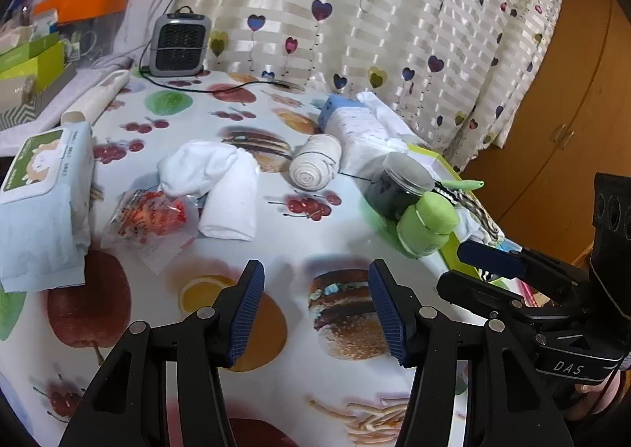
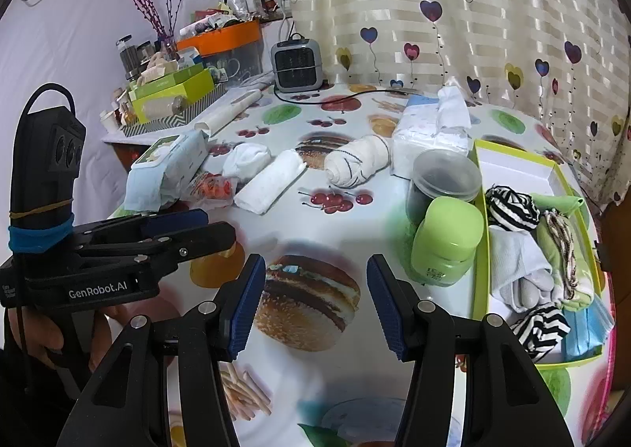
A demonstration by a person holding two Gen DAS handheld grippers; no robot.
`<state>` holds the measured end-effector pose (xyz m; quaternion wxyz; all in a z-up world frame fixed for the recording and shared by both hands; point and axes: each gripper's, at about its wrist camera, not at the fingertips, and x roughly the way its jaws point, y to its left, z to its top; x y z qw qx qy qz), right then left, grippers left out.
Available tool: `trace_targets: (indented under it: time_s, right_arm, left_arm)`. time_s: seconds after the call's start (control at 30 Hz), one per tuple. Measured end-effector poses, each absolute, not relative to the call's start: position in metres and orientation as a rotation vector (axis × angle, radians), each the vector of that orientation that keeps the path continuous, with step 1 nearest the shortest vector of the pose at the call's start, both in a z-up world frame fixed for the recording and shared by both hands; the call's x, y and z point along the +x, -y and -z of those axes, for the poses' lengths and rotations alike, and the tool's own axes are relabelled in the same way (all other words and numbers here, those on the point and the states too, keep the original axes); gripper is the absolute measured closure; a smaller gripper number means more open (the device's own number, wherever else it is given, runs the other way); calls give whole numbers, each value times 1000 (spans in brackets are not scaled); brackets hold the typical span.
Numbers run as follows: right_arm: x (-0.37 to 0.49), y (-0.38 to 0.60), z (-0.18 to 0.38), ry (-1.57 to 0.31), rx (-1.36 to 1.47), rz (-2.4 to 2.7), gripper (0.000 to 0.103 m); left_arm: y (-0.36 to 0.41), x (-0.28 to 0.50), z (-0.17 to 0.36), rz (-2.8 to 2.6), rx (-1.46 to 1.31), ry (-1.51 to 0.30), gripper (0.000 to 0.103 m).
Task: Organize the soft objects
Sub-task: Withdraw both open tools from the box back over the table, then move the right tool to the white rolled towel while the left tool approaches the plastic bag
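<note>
Ahead, beyond the left hand-held gripper (image 1: 315, 313), lies a rolled white towel (image 1: 230, 202).

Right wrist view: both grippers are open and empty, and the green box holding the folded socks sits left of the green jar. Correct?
Not quite. The green box sits right of the green jar, as the right wrist view shows. The left gripper and right gripper are open and empty.

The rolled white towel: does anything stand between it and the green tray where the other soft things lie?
Yes. The dark jar and the green jar stand right at the near wall of the tray, on the straight way from the towel. Over them, or around the near side of the green jar, the way looks free.
</note>
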<state>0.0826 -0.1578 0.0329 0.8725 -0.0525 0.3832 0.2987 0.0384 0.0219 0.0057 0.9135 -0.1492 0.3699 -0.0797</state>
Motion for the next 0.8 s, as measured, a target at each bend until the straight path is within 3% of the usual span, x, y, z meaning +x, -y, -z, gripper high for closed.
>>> trace_targets:
  time_s: [0.8]
  right_arm:
    - [100, 140, -18, -857, -109, -666, 48]
  left_arm:
    - [-75, 74, -9, -8, -268, -725, 49]
